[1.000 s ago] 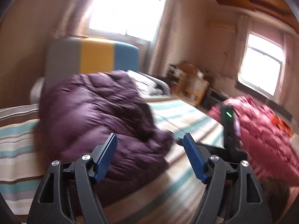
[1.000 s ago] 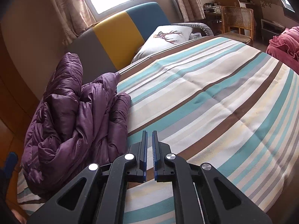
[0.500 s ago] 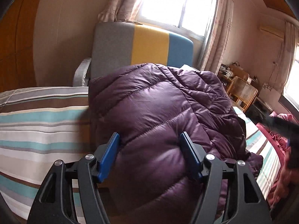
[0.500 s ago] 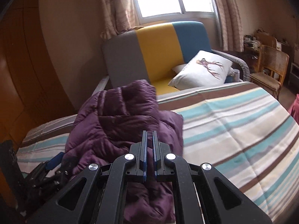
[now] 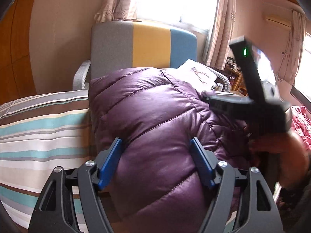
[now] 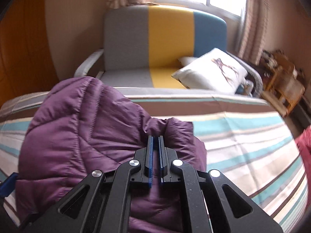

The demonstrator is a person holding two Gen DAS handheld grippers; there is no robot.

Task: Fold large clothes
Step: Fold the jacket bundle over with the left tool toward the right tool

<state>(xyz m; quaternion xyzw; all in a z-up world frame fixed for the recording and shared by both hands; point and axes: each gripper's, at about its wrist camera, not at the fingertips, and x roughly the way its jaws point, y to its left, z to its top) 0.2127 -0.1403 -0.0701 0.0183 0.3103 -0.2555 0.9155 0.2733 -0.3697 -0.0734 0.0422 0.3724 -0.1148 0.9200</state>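
A bulky purple quilted down jacket (image 5: 155,120) lies heaped at the near edge of the bed with the teal, brown and cream striped cover (image 5: 38,128), toward the bed's left side. The left gripper (image 5: 155,155) has its blue-padded jaws spread wide around a puffed fold of the jacket; they have just been opening, and the fabric bulges between the pads, though whether they press on it is hard to judge. The right gripper (image 6: 155,141) has its jaws pressed together with nothing between them, tips low over the jacket's crumpled right-hand part. In the left wrist view the right device appears blurred at the right. Beyond the bed's far edge stands a grey, yellow and blue upholstered armchair (image 6: 165,38) holding a white printed cushion (image 6: 211,71).
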